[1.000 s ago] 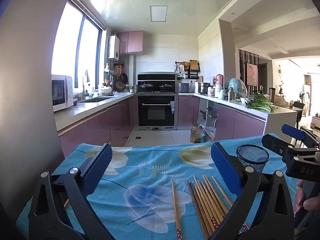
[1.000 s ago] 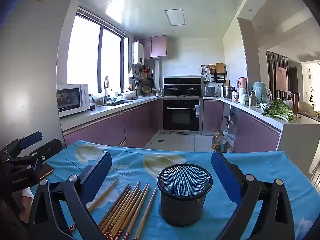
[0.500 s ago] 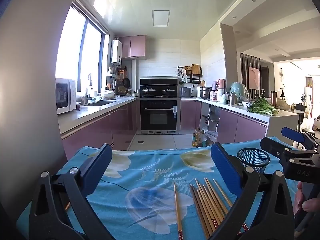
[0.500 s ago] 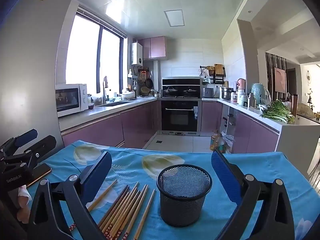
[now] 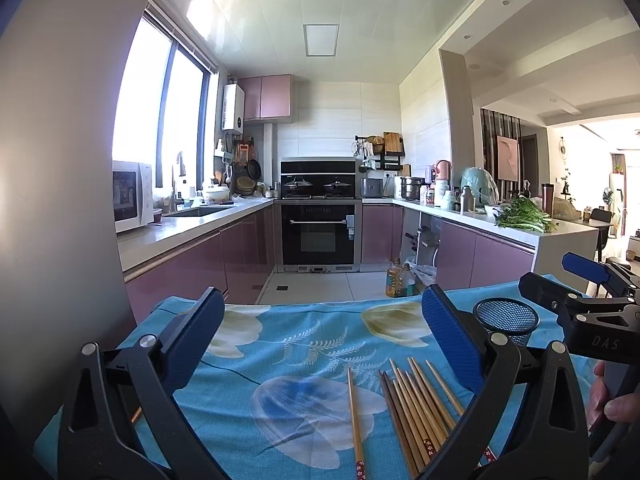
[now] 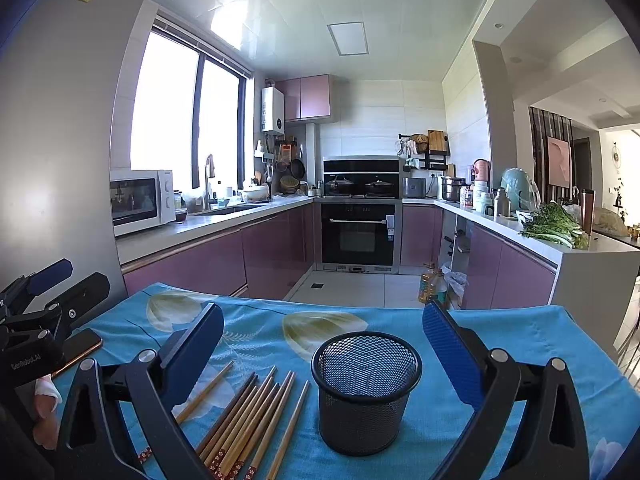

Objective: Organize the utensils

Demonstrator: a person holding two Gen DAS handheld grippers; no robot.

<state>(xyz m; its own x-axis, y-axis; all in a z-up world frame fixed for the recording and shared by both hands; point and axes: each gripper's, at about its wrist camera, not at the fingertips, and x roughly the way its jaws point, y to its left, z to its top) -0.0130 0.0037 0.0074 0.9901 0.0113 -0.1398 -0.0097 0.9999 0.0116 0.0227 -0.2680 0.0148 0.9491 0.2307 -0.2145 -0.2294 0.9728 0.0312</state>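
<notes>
A home kitchen: mauve cabinets [image 6: 276,252] run in a U round a far built-in oven [image 6: 358,236] with two lidded pots [image 6: 360,184] above, a microwave [image 6: 140,200] and sink [image 6: 224,210] at left under the window [image 6: 184,120], greens [image 6: 556,226] on the right counter [image 6: 532,240], a living room beyond.

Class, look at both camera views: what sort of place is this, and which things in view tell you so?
Most likely a home kitchen: a built-in oven under a hob with lidded pots, a microwave on the counter beside a sink, and leafy greens on the opposite counter.
</notes>
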